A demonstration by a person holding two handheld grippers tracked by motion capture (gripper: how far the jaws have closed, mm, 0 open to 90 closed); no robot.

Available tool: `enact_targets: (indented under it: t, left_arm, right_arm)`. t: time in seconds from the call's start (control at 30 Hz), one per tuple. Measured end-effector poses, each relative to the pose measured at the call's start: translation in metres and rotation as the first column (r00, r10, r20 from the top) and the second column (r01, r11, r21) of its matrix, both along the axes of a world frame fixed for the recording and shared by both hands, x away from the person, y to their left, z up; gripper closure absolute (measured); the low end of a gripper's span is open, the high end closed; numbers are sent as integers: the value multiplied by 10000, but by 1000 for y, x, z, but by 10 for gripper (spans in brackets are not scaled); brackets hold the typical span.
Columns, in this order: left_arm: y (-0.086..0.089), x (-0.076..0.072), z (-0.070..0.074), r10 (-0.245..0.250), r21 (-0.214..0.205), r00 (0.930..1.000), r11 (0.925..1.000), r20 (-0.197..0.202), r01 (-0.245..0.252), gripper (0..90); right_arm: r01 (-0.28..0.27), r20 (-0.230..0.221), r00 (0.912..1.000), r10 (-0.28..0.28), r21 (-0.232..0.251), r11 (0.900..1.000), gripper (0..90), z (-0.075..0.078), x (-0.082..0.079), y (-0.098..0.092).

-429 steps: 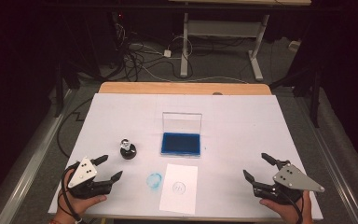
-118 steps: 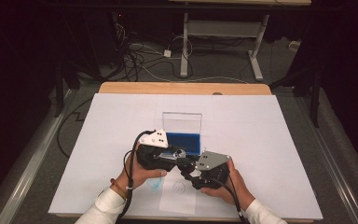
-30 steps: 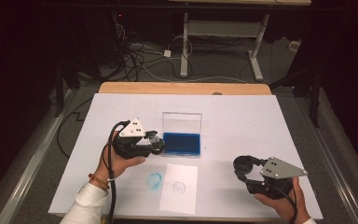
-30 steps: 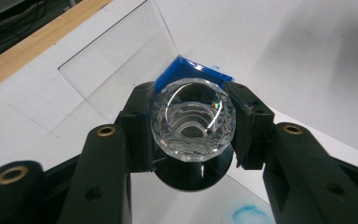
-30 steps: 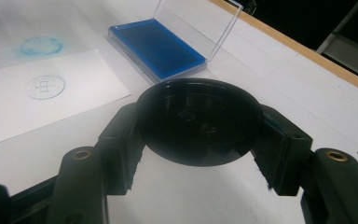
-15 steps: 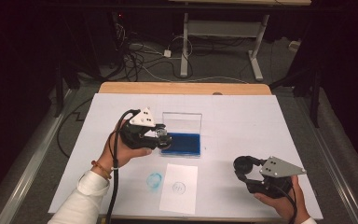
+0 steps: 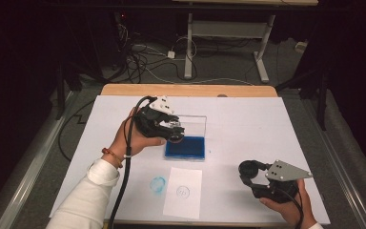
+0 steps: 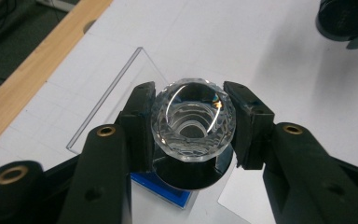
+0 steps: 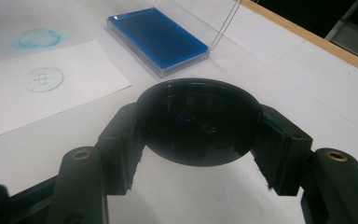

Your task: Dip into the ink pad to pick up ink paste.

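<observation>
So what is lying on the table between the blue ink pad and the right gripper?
Nothing: in the high view, the white table cover is bare between the blue ink pad and the right gripper.

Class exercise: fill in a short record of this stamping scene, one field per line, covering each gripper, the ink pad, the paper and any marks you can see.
Left gripper: shut on the clear-handled stamp, held above the ink pad
Right gripper: shut on the round black cap, near the table's right front
Ink pad: blue, lid standing open
Paper slip: white, bears a faint round print
Blue smudge: on the table cover, left of the slip
</observation>
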State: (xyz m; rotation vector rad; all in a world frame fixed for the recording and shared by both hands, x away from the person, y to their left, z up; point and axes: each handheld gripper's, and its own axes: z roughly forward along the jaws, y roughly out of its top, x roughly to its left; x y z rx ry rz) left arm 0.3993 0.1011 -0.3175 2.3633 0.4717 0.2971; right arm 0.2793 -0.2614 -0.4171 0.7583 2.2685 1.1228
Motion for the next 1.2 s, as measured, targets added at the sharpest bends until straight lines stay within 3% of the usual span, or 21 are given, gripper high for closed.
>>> enact_targets:
  t: [0.33,0.53,0.7,1.2]
  left_arm:
    - [-8,18,-29,262,772,9984,9968,-502,-223,549]
    - [-12,24,-43,278,833,9956,9963,-890,-204,549]
    - [-15,29,-55,462,1127,9939,9930,-999,-348,549]
    - [-20,41,-79,740,987,9882,9932,-1339,-610,549]
  right_arm:
    - [-20,-65,10000,20,-22,10000,389,-1,-1,0]
    - [-31,-93,10000,31,-29,10000,389,-2,-1,0]
    - [-93,-174,9998,92,-70,9999,389,-4,-1,2]
    - [-153,-147,9998,151,-143,9998,389,-4,-1,3]
